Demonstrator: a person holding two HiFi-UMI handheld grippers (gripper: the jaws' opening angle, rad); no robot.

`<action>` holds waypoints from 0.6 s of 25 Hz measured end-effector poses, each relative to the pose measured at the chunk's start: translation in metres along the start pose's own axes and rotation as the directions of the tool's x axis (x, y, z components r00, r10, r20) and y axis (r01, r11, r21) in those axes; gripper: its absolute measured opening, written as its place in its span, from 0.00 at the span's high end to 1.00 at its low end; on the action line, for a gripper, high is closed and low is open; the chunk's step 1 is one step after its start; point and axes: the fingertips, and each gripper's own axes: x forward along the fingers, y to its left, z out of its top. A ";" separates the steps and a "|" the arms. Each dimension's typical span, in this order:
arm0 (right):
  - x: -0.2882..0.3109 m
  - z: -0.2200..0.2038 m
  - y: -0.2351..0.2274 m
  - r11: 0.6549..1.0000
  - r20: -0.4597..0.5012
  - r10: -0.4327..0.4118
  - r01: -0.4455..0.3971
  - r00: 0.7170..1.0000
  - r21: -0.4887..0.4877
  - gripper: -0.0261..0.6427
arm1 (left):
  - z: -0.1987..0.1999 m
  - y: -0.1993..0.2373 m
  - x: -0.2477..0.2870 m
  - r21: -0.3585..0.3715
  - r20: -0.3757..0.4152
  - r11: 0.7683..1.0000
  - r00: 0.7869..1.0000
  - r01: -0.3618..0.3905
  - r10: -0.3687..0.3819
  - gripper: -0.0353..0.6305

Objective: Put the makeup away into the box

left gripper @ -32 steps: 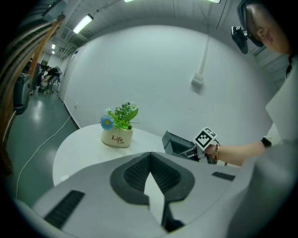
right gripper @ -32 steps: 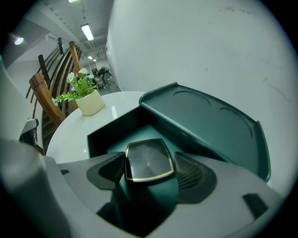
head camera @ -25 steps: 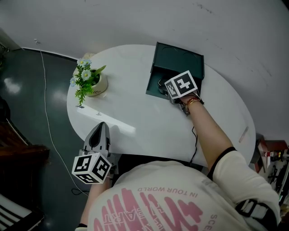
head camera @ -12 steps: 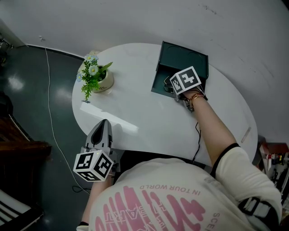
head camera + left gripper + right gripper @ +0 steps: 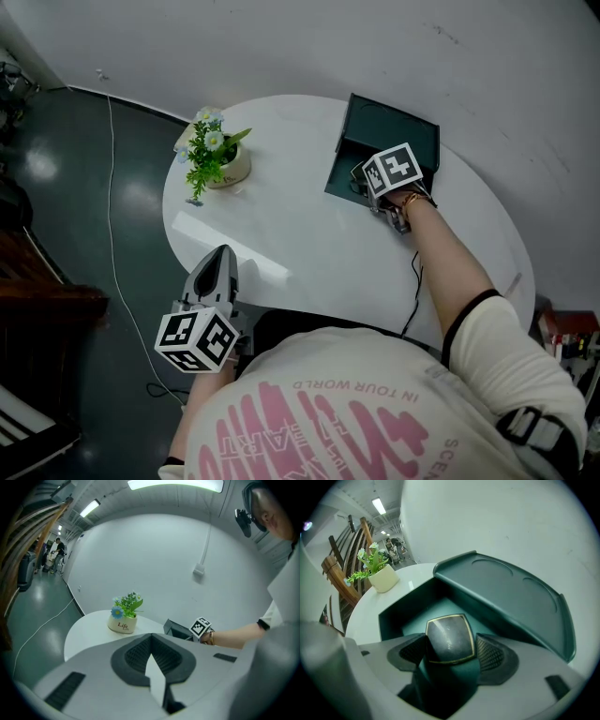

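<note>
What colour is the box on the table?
Dark teal green; the open rectangular box shows best in the right gripper view.

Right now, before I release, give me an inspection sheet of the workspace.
Surface: round white table.
Job's things: dark green box, lid open; dark square compact over its inside.
Clutter: flower pot at the table's far left, apart from the box.
Grippers: right tongs closed on the compact; left tongs shut, empty, by the table's near edge.
Cables: white cable on the floor; dark cable under the right forearm.
Surroundings: white wall, glossy dark floor, wooden furniture at left.
</note>
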 end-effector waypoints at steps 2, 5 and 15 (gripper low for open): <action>0.000 0.001 -0.001 1.000 0.009 0.001 -0.001 1.000 0.004 0.46 | 0.001 0.001 -0.001 -0.022 0.005 1.000 1.000 -0.002 0.002 0.95; 0.000 -0.001 -0.001 1.000 0.001 -0.007 0.007 1.000 0.010 0.45 | 0.001 0.002 -0.003 -0.026 0.007 1.000 1.000 -0.004 0.004 0.95; -0.006 0.004 0.006 0.991 0.014 0.041 -0.043 0.999 0.130 0.42 | 0.002 -0.004 -0.005 0.012 0.004 1.000 1.000 0.001 -0.001 0.94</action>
